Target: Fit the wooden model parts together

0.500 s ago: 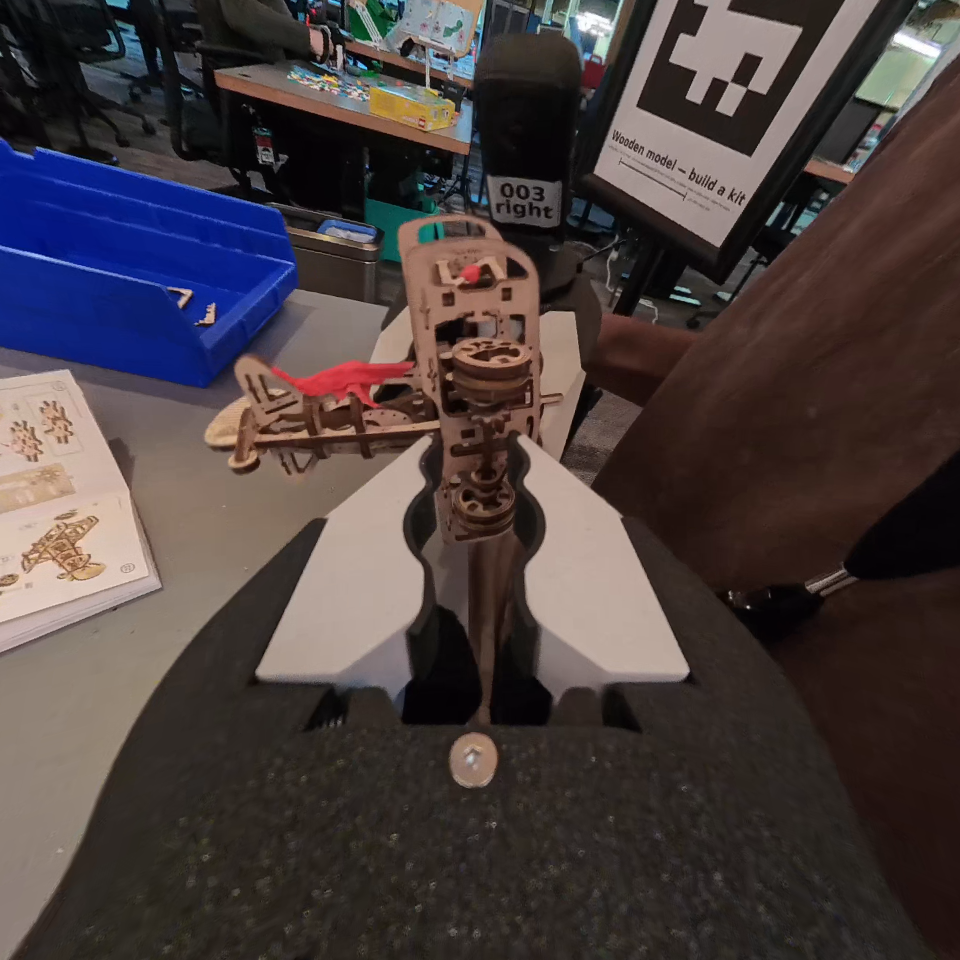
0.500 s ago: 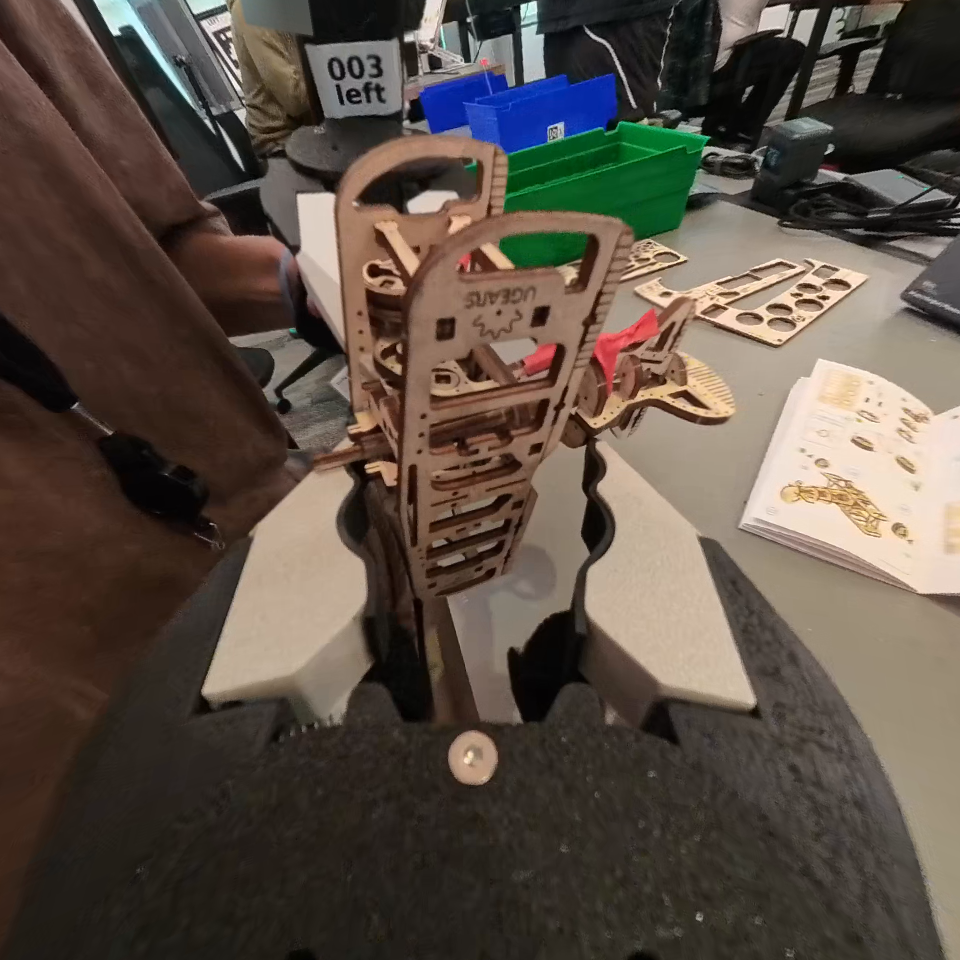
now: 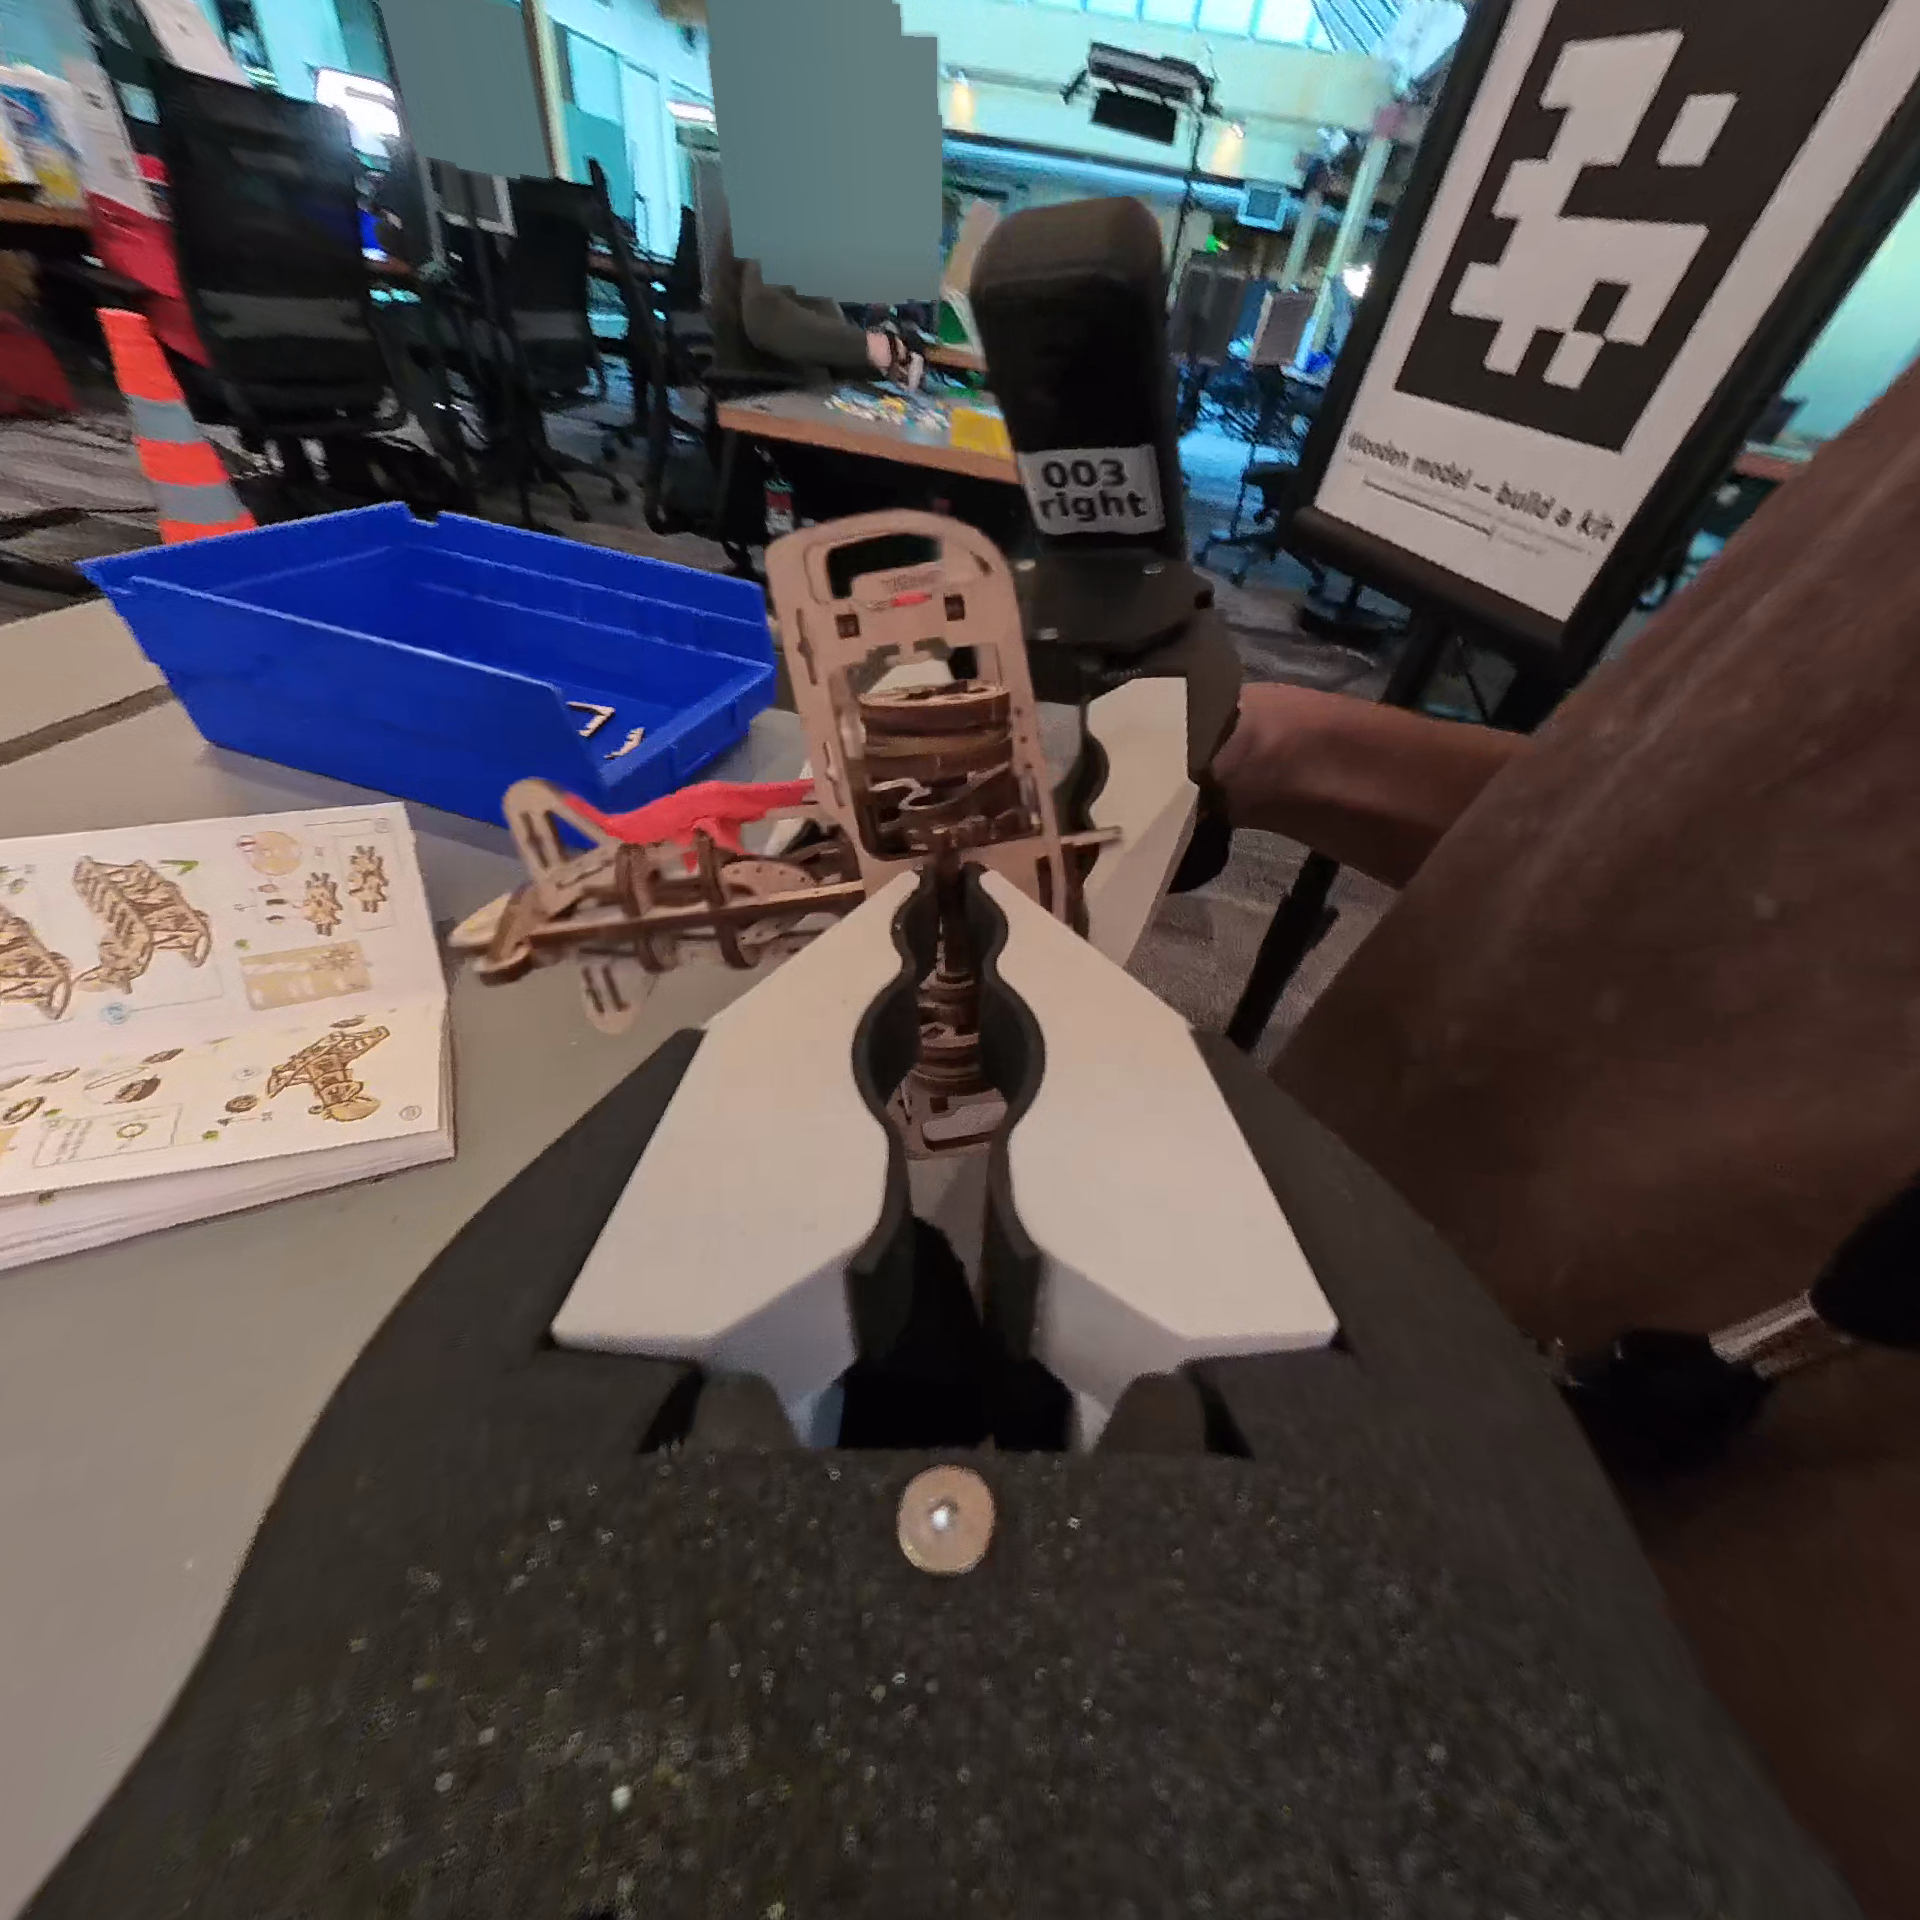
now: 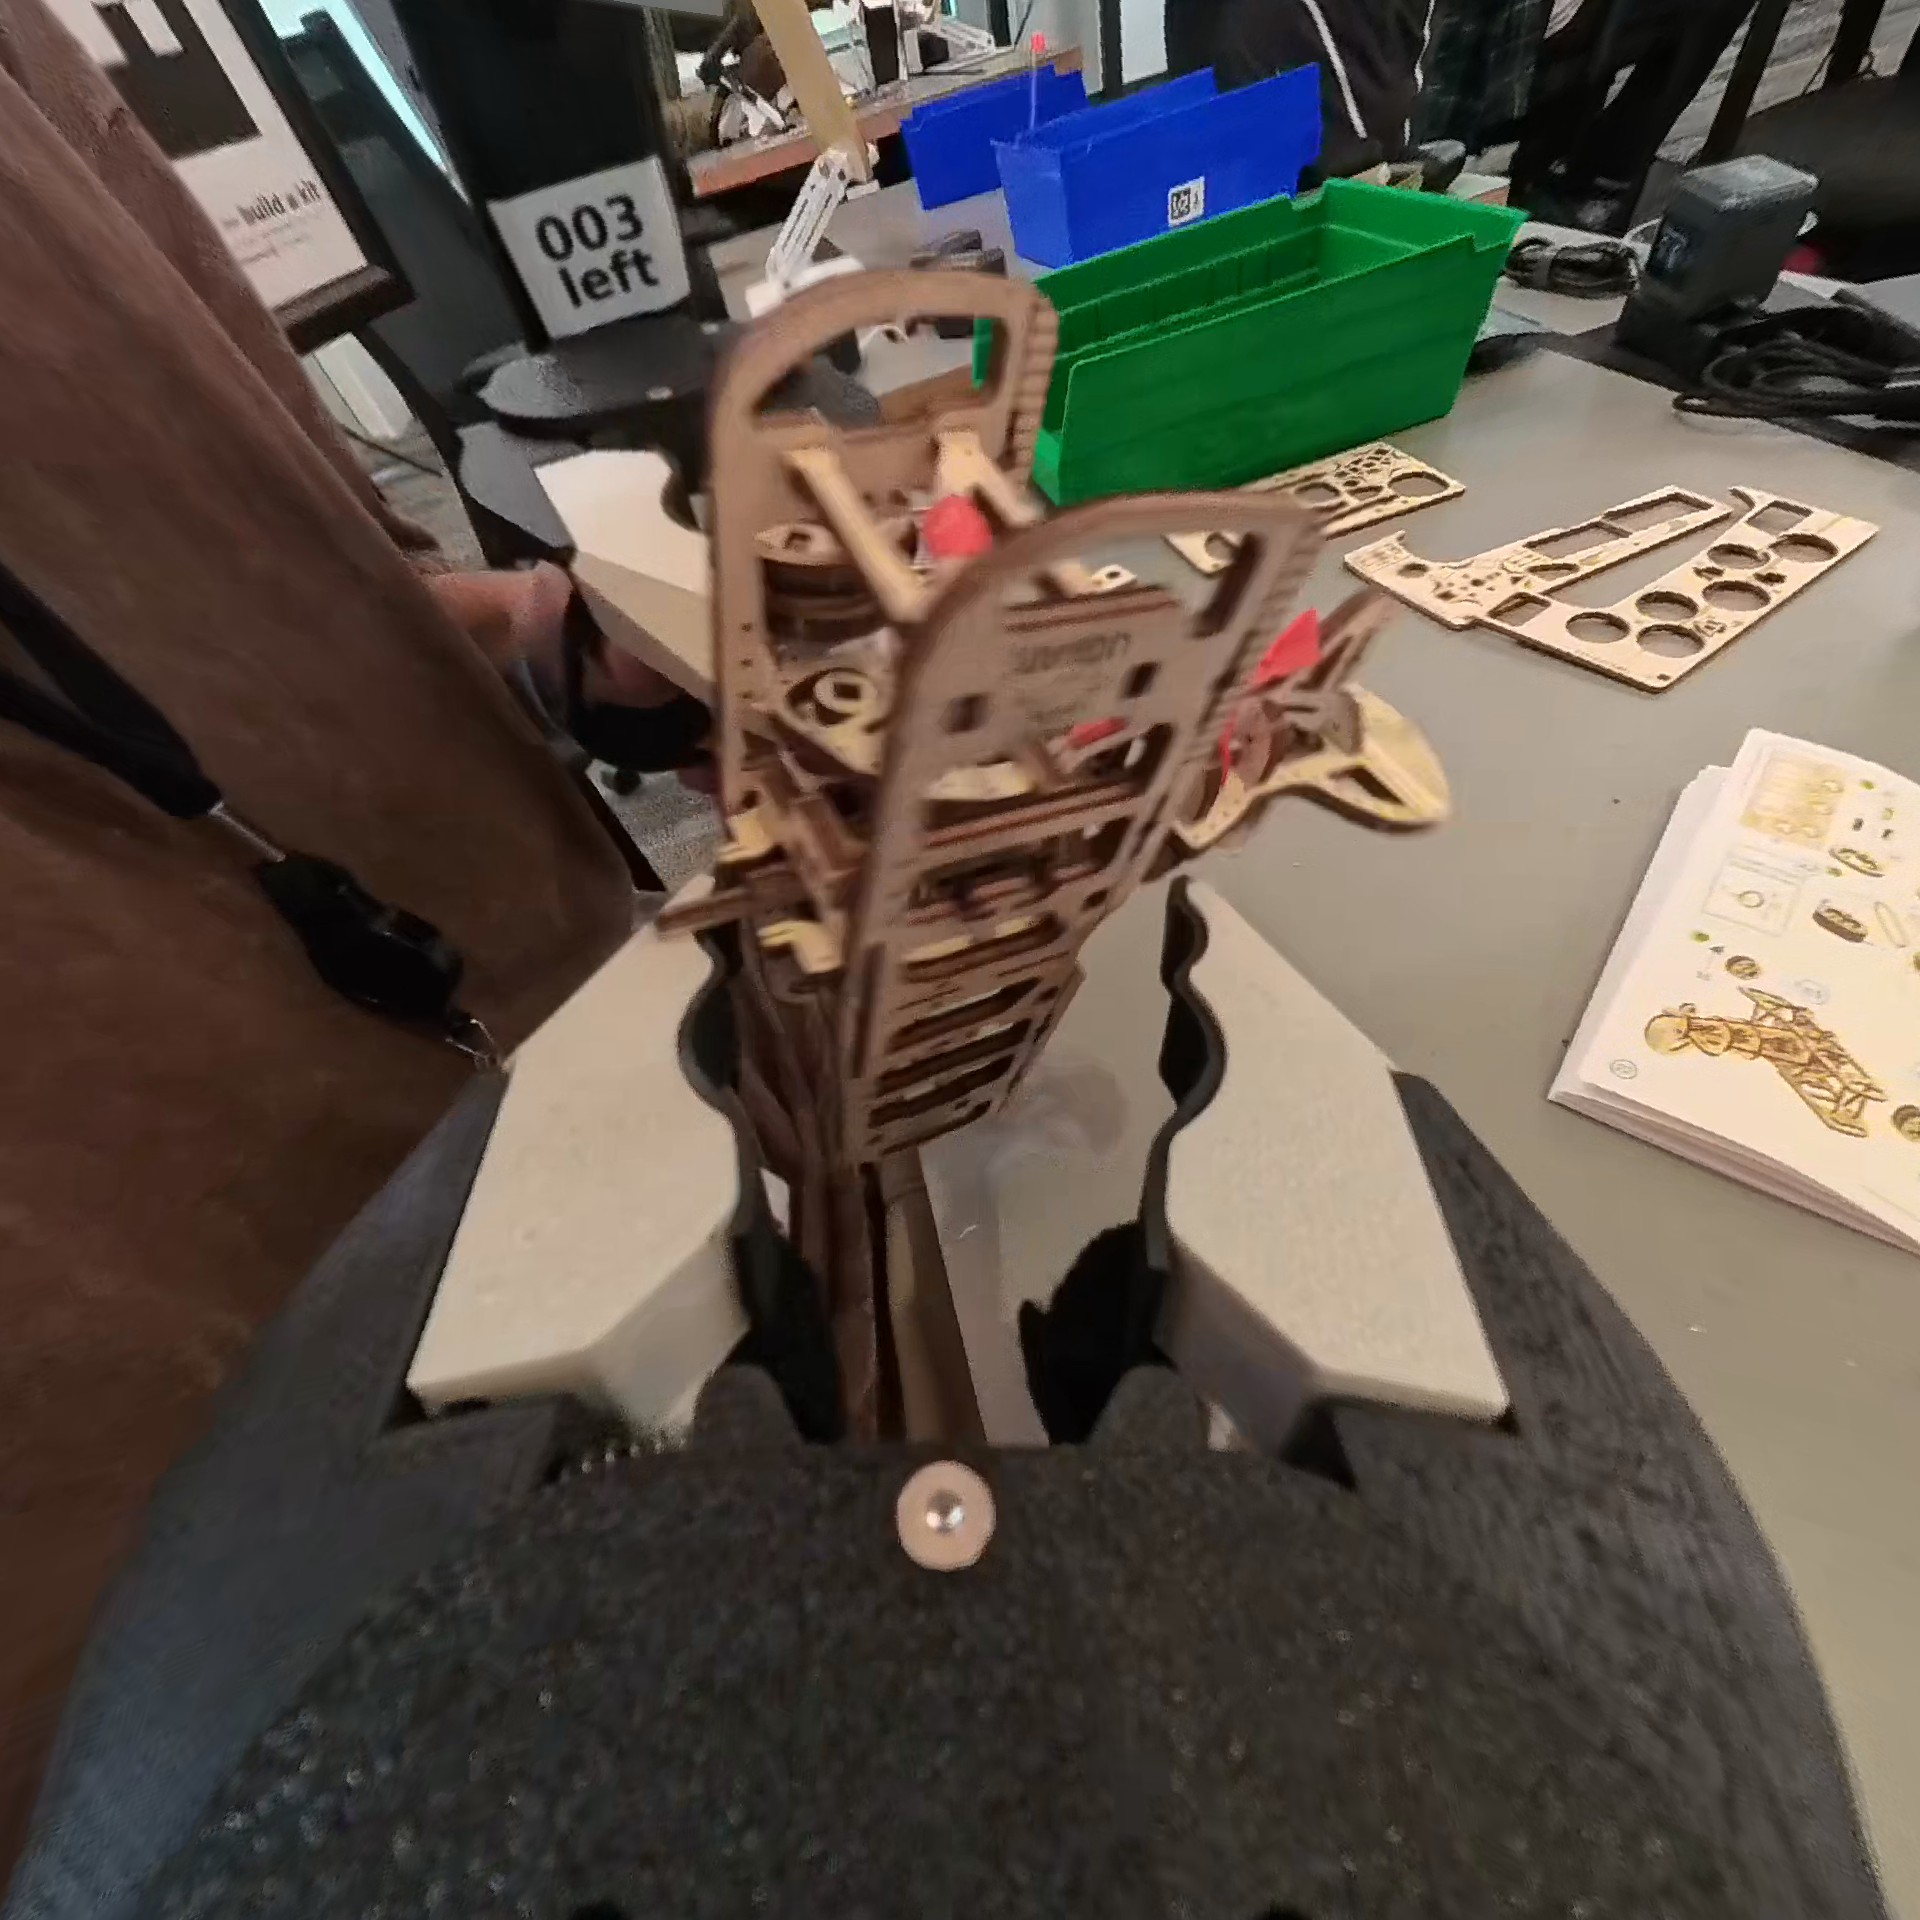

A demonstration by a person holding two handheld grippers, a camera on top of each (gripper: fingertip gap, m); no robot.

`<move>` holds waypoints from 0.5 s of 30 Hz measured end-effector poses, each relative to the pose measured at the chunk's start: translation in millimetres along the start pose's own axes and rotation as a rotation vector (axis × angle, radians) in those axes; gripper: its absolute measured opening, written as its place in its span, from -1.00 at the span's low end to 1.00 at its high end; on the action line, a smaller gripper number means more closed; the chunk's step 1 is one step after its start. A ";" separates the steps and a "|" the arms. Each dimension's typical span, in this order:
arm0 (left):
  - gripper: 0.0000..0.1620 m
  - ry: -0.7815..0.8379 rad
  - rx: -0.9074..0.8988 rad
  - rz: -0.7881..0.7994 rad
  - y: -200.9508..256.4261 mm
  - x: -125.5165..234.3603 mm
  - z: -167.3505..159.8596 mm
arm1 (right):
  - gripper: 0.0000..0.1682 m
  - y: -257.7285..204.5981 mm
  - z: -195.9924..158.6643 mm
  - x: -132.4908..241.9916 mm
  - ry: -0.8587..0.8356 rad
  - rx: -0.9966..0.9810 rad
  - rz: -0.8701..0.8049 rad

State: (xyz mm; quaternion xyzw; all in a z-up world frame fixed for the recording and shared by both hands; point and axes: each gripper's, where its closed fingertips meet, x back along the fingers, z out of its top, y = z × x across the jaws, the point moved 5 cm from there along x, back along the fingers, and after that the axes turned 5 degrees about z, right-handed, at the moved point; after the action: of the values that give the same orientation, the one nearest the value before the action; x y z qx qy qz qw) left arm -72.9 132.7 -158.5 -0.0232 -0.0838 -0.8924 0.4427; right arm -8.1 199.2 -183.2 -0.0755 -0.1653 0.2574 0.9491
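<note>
Two bins [image 4: 1247, 312], a booklet [image 4: 1766, 987], and wooden sheets [image 4: 1610, 582] occupy the grey table [image 4: 1507, 883].

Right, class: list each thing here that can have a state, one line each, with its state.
Left tool: shut on the wooden plane.
Right tool: open around the plane's wings.
Wooden plane: partly built, held off the table.
Booklet: open.
Blue bin: nearly empty.
Green bin: contents hidden.
</note>
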 end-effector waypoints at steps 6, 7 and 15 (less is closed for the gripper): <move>-1.00 0.071 0.066 0.118 -12.4 6.6 -6.6 | 0.02 -1.8 28.0 32.9 -0.032 0.052 -0.184; -1.00 0.071 0.063 0.131 -14.5 7.0 -7.9 | -0.07 -3.4 40.8 38.7 -0.042 0.077 -0.253; -1.00 0.025 0.114 0.178 -25.7 5.3 -24.6 | -0.25 -31.5 69.1 -20.6 -0.297 0.258 -0.394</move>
State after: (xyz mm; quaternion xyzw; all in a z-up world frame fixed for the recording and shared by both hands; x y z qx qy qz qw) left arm -95.6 139.6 -185.3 0.0059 -0.1264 -0.8435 0.5220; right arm -34.6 165.6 -117.2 0.1181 -0.2799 0.0949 0.9480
